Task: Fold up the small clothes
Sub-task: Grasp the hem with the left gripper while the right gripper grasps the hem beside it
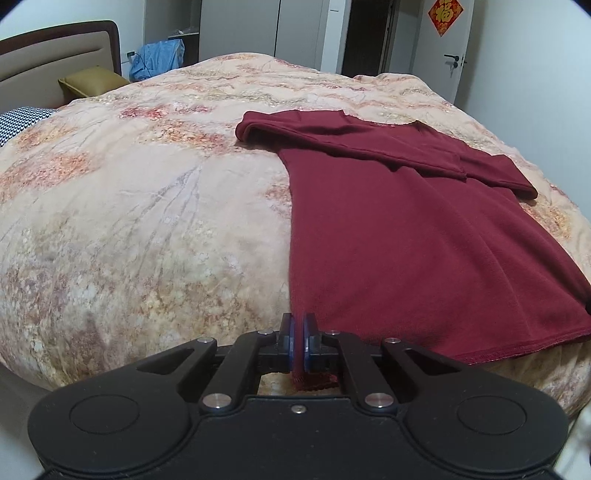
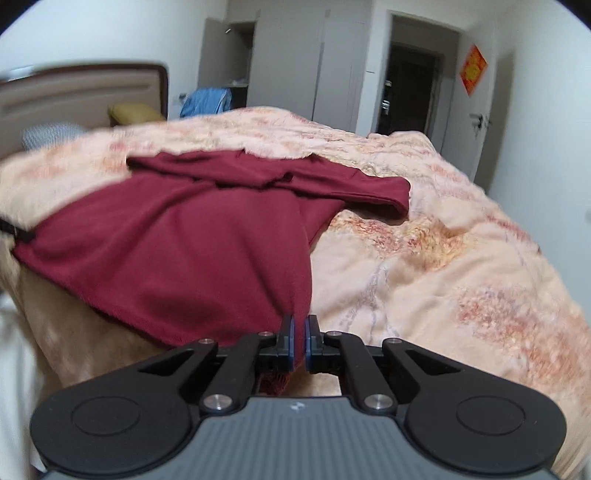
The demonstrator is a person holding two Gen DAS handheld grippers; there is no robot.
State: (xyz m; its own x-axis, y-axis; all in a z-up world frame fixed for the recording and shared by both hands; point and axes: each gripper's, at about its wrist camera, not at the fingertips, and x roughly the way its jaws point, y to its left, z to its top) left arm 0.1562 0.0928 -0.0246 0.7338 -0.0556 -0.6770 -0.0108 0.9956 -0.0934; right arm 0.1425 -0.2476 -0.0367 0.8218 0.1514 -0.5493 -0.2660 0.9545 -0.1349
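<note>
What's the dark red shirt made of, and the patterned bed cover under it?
Dark red shirt: looks like soft matte knit, likely cotton jersey; it drapes limply, with a stitched hem. Beige floral bed cover: seems a plush fleece or padded quilt; its surface looks fuzzy and puffy.

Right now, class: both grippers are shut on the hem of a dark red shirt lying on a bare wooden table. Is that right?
Not quite. The left gripper and right gripper do pinch the dark red shirt, but it lies on a bed's floral blanket, as the left wrist view shows.

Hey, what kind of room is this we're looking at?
Most likely a home bedroom: a bed with a padded headboard and floral quilt, pillows at its head, and tall wardrobe doors behind. A dark red shirt lies on the quilt.
</note>
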